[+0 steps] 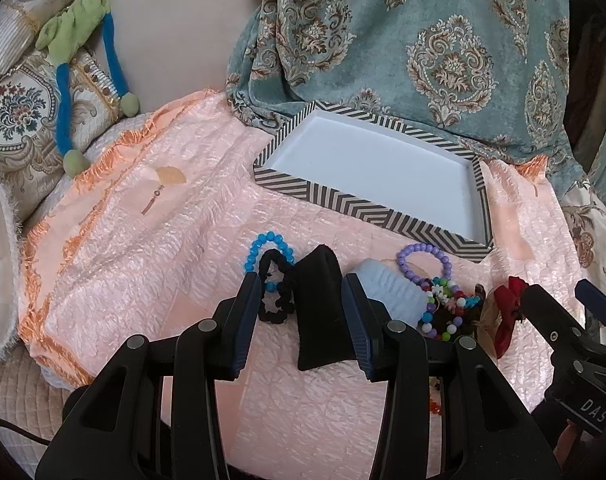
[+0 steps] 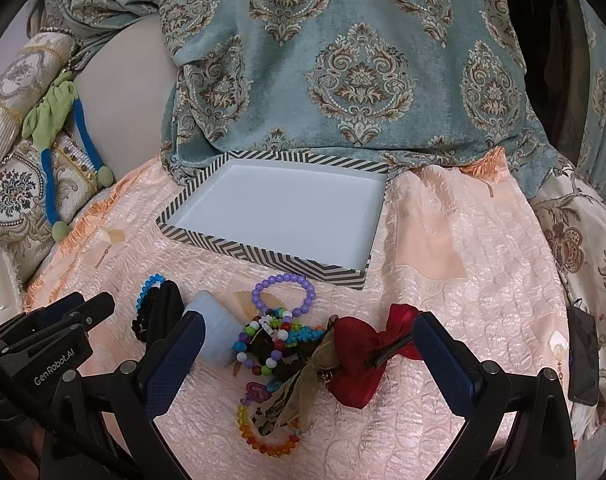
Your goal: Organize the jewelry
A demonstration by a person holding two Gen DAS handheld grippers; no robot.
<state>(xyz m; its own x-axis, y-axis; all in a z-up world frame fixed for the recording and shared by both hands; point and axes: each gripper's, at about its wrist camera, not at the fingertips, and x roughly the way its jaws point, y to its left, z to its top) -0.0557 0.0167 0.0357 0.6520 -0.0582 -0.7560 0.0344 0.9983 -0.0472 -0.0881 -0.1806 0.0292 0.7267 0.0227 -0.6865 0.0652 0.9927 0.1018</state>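
A striped box lid with a white inside point(image 1: 383, 168) point(image 2: 287, 216) lies on the peach cloth. In front of it lies a heap of jewelry: a blue bead bracelet point(image 1: 269, 240), a black scrunchie point(image 1: 275, 296), a black pouch point(image 1: 321, 304), a pale blue band point(image 1: 391, 292) point(image 2: 217, 328), a purple bead bracelet point(image 1: 423, 262) point(image 2: 285, 292), a mixed bead bracelet point(image 2: 267, 344) and a red bow point(image 2: 367, 356) point(image 1: 509, 312). My left gripper point(image 1: 301, 300) is open, its jaws on either side of the black pouch. My right gripper point(image 2: 309, 340) is open wide around the heap and bow.
A teal patterned curtain point(image 2: 343, 60) hangs behind the lid. Patterned cushions and a green and blue tieback point(image 1: 75, 52) lie at the left. An orange bead bracelet point(image 2: 267, 440) and a sheer ribbon point(image 2: 299, 392) lie near the front. A dark phone point(image 2: 583, 356) lies at the right.
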